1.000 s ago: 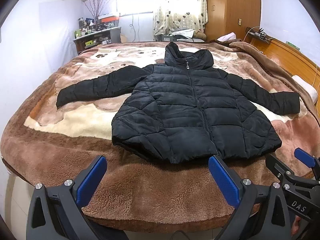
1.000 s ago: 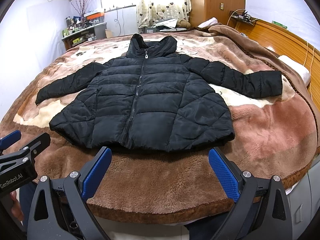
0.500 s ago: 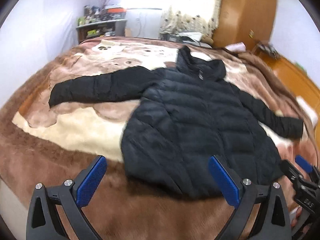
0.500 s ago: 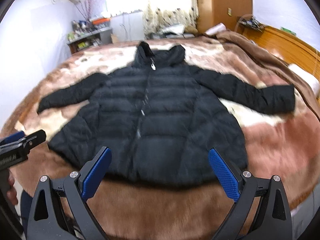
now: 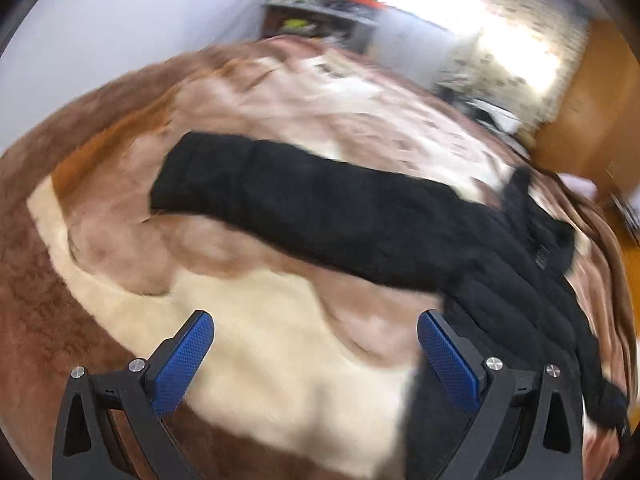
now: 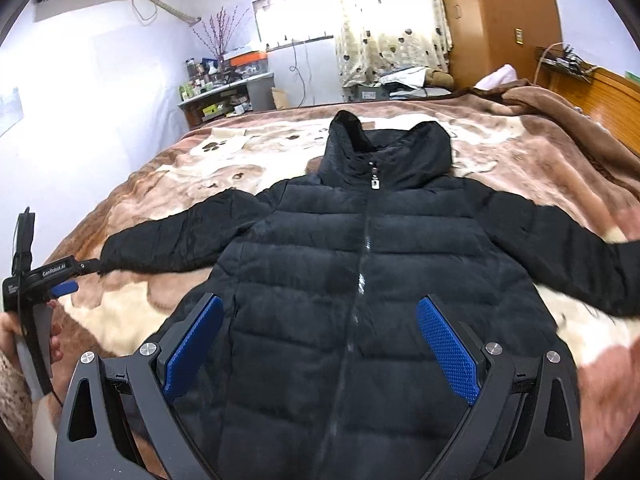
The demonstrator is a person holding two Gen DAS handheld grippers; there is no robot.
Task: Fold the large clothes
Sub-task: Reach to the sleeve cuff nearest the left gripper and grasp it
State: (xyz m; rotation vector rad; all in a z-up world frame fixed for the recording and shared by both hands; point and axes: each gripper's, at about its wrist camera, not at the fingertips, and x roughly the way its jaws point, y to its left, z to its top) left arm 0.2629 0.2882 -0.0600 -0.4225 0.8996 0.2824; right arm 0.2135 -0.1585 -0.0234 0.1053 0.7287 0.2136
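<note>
A black hooded puffer jacket (image 6: 360,280) lies face up and zipped on the bed, both sleeves spread out. My right gripper (image 6: 320,328) hovers open over the jacket's lower front, nothing between its blue pads. In the left wrist view, which is motion-blurred, the jacket's left sleeve (image 5: 320,212) stretches across the blanket ahead of my left gripper (image 5: 316,340). That gripper is open and empty over the cream patch of blanket, short of the sleeve. The left gripper (image 6: 68,280) also shows at the left edge of the right wrist view, close to the sleeve cuff.
A fluffy brown and cream blanket (image 6: 168,184) covers the whole bed. A cluttered desk (image 6: 224,92) stands by the far wall, a wooden wardrobe (image 6: 492,20) beside the curtain, a wooden headboard (image 6: 612,92) on the right. A person's hand (image 6: 8,332) holds the left gripper.
Both grippers have moved forward over the bed. The left one swung left toward the left sleeve; the right one came in above the jacket's hem. Both stayed open.
</note>
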